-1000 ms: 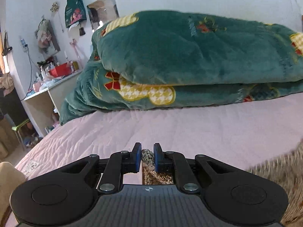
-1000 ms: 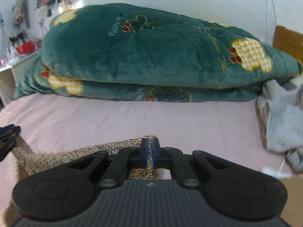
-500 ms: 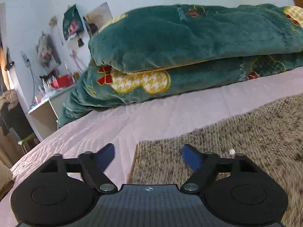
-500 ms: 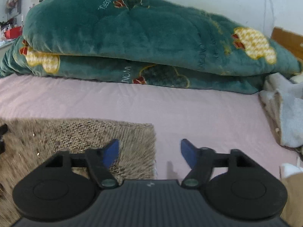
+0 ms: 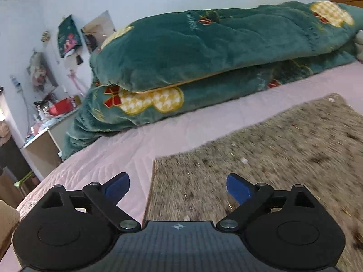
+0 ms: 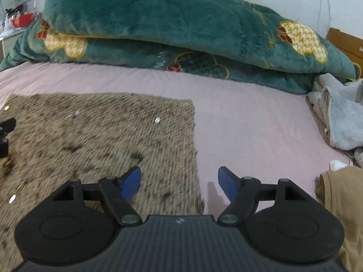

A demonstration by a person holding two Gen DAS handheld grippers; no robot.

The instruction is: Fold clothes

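Observation:
A brown knitted garment (image 5: 272,154) lies flat on the pink bed sheet (image 5: 109,158), its left edge running under my left gripper (image 5: 178,187). That gripper is open, with nothing between its blue pads. In the right wrist view the same garment (image 6: 102,140) spreads to the left, its right edge passing between the fingers of my right gripper (image 6: 179,180), which is open and holds nothing. Part of the left gripper's black body (image 6: 5,133) shows at the left edge over the garment.
A folded green plush blanket (image 6: 170,27) fills the back of the bed. Grey clothes (image 6: 340,122) and a tan garment (image 6: 342,204) lie at the right. A cluttered shelf (image 5: 45,124) stands beyond the bed's left edge, and a wooden headboard (image 6: 347,43) at the far right.
Both grippers were shut on the knitted garment's edge one second ago; they have let it go, opened, and pulled back. The garment now lies flat on the sheet.

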